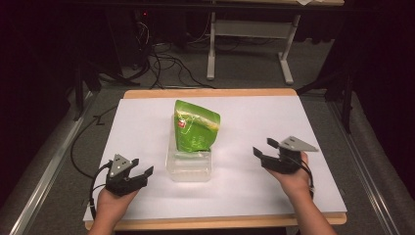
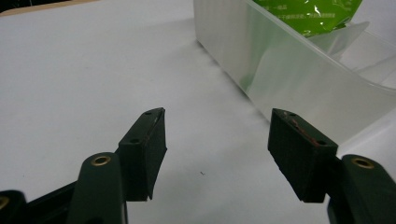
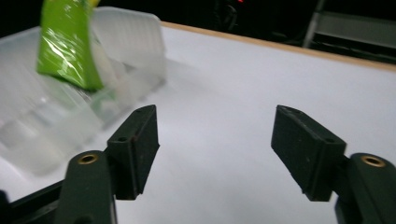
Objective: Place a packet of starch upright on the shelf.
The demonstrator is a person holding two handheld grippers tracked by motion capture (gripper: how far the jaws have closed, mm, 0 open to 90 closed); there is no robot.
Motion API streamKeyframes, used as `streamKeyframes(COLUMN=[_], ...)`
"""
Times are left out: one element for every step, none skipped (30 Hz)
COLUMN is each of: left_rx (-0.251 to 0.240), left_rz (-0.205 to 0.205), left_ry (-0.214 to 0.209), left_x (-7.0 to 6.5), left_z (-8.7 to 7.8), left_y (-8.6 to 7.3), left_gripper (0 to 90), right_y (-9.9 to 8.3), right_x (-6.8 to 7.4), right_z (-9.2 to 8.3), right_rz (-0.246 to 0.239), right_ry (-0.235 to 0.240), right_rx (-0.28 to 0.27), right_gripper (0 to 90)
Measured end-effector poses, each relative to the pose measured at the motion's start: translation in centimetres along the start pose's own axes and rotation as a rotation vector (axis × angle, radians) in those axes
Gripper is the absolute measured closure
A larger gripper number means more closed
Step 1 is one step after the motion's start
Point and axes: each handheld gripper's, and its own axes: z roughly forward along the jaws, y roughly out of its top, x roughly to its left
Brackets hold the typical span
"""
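A green snack bag stands tilted in a clear plastic tub at the middle of the white table. My left gripper rests open to the left of the tub, its jaws apart with nothing between them. In the left gripper view the tub's wall rises just ahead on the right, with the green bag above it. My right gripper hovers open to the right of the tub, empty. The right gripper view has the tub and the bag off to the left.
The white sheet covers a wooden tabletop with its edge showing at the back. Bare sheet lies on both sides of the tub. Cables and table legs stand on the floor beyond.
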Motion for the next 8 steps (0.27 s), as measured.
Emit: streamKeyframes(left_rx=[-0.002, -0.003, -0.002, -0.002, -0.002, -0.002, -0.001, -0.001], left_rz=[-0.003, -0.005, -0.008, -0.009, -0.009, -0.009, -0.007, -0.007], left_ry=[0.002, 0.003, 0.004, 0.005, 0.006, 0.006, 0.009, 0.009], left_x=[0.0, 0.1, 0.0, 0.0, 0.0, 0.0, -0.1, -0.1], left_z=[0.0, 0.0, 0.1, 0.1, 0.2, 0.2, 0.2, 0.2], left_y=[0.0, 0.1, 0.1, 0.1, 0.2, 0.2, 0.2, 0.2], left_gripper=[37.5, 37.5, 37.6, 37.5, 37.5, 37.6, 37.6, 37.6], right_y=[-0.7, -1.2, -1.4, -1.5, -1.4, -1.4, -1.4, -1.4], right_x=[-0.4, -0.8, -1.1, -1.3, -1.4, -1.4, -1.6, -1.6], right_z=[-0.7, -1.2, -1.5, -1.7, -1.8, -1.8, -1.8, -1.8], right_rz=[0.023, 0.057, 0.068, 0.070, 0.072, 0.072, 0.074, 0.074], right_ry=[-0.013, -0.022, -0.030, -0.044, -0.055, -0.055, -0.062, -0.062], right_rx=[0.002, 0.016, 0.025, 0.019, 0.009, 0.009, 0.008, 0.008], right_gripper=[31.8, 31.5, 31.1, 31.2, 31.3, 31.3, 31.3, 31.3])
